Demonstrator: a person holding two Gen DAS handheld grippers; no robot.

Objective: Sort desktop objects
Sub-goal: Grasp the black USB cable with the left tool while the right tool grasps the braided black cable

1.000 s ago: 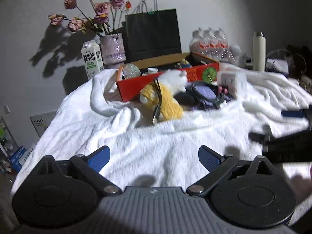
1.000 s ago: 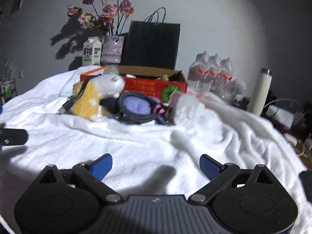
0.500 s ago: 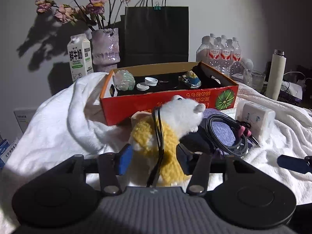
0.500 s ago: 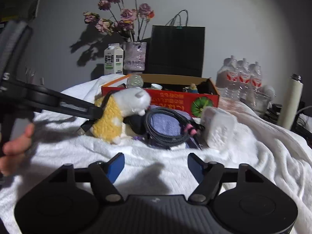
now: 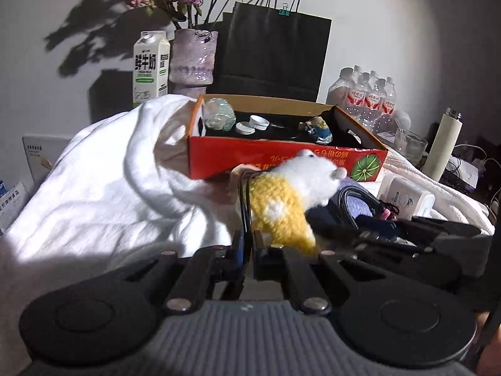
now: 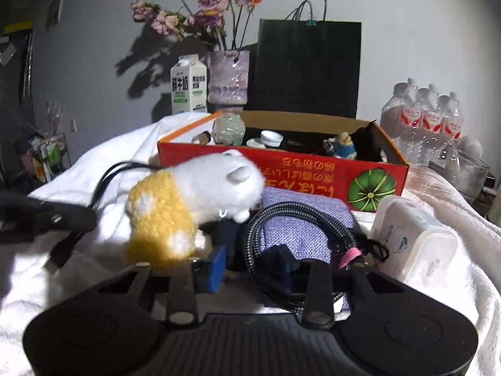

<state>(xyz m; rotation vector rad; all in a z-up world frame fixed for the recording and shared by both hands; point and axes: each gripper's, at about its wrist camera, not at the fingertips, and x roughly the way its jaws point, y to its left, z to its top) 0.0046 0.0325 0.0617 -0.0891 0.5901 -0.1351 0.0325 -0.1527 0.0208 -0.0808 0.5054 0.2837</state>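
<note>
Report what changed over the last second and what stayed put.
Both grippers moved forward to the pile. The left gripper went from wide open to shut on the thin black cable draped over the white and yellow plush toy. The right gripper narrowed its jaws around the coiled braided black cable but is not closed. The red cardboard box and white charger block stayed put.

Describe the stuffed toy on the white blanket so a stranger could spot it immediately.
Find the red cardboard box with the green pumpkin picture on the white blanket. Directly in front of it lies the plush toy, beside a purple pouch wrapped in a braided cable. It alone is fluffy: white head, knitted yellow body.
</note>
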